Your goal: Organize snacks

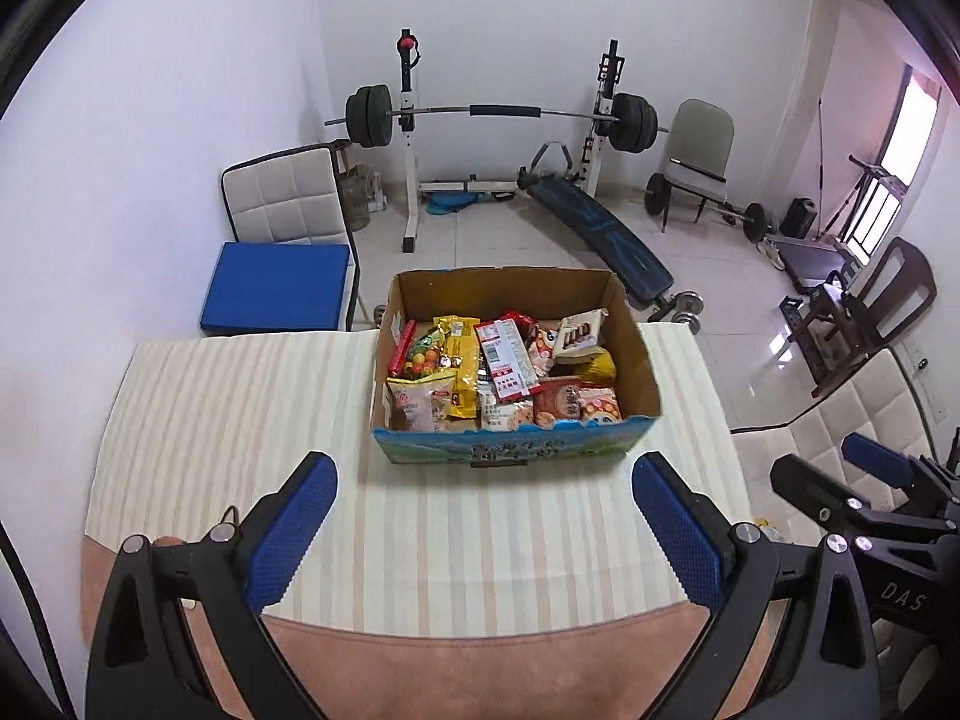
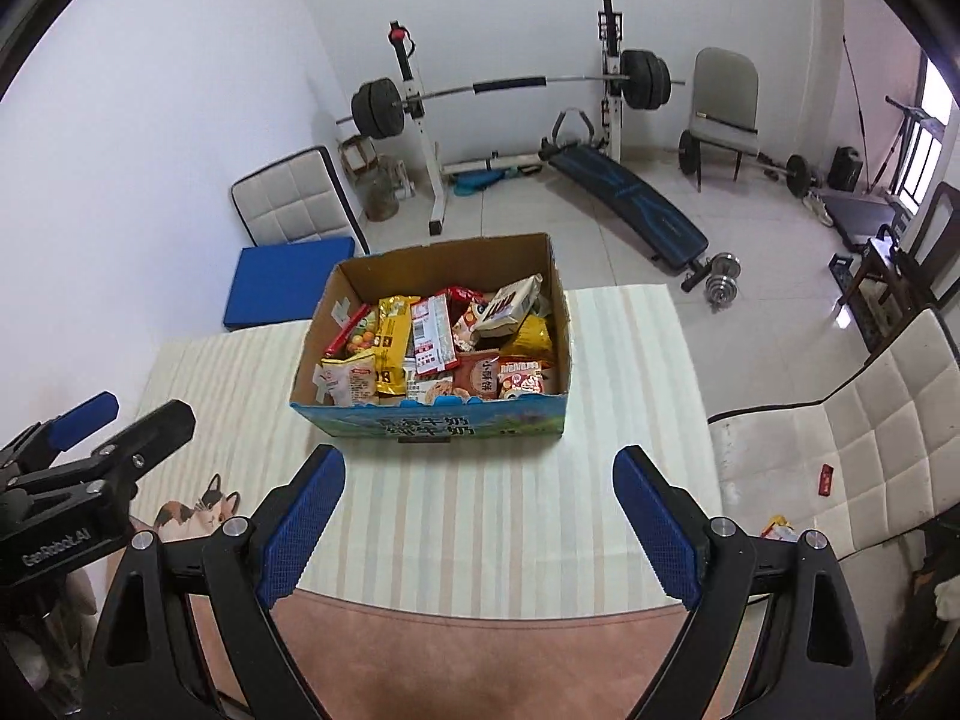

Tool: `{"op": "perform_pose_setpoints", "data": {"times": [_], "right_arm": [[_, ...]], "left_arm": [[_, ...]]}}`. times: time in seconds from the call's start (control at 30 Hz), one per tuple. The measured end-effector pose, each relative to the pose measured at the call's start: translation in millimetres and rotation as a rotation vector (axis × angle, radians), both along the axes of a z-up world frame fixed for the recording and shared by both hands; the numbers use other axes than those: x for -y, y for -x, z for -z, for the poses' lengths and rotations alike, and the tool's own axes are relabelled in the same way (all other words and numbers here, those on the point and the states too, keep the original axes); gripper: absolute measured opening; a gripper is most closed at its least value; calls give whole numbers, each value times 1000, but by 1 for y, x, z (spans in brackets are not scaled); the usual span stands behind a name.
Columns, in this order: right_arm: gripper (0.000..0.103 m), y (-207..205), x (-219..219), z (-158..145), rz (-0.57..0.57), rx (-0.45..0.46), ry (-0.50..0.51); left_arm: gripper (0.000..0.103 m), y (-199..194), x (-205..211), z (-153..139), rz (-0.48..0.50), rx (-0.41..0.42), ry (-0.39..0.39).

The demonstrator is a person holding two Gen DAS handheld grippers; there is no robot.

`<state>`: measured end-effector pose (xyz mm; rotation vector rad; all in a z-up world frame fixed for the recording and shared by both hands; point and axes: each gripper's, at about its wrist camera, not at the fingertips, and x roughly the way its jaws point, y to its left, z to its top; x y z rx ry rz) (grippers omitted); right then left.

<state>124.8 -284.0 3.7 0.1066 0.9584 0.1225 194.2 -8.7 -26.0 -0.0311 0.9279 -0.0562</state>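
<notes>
An open cardboard box (image 1: 645, 381) with a blue printed front stands on the far part of the striped table mat (image 1: 240, 420). It holds several snack packets, among them a yellow one (image 1: 459, 354) and a red and white one (image 1: 507, 360). The box (image 2: 432, 429) shows in the right wrist view too, with the same packets (image 2: 393, 342). My left gripper (image 1: 486, 534) is open and empty, above the mat in front of the box. My right gripper (image 2: 480, 522) is open and empty, also short of the box.
A white chair with a blue cushion (image 1: 276, 294) stands behind the table's left. Another white chair (image 2: 852, 456) stands at the right with a small red packet (image 2: 827, 479) on its seat. A barbell rack (image 1: 498, 120) and bench (image 1: 606, 234) fill the back floor.
</notes>
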Motion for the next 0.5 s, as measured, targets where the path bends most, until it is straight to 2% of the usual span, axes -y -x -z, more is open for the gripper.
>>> {"op": "perform_pose_setpoints", "data": {"times": [0.27,0.5], "right_arm": [[93,48,3,-36,11,62,14],[93,68,2,-41,12,50,10]], "left_arm": [[101,31,-5,-13,-19,-1,19],[101,47,-6,-17,-15,6,22]]}}
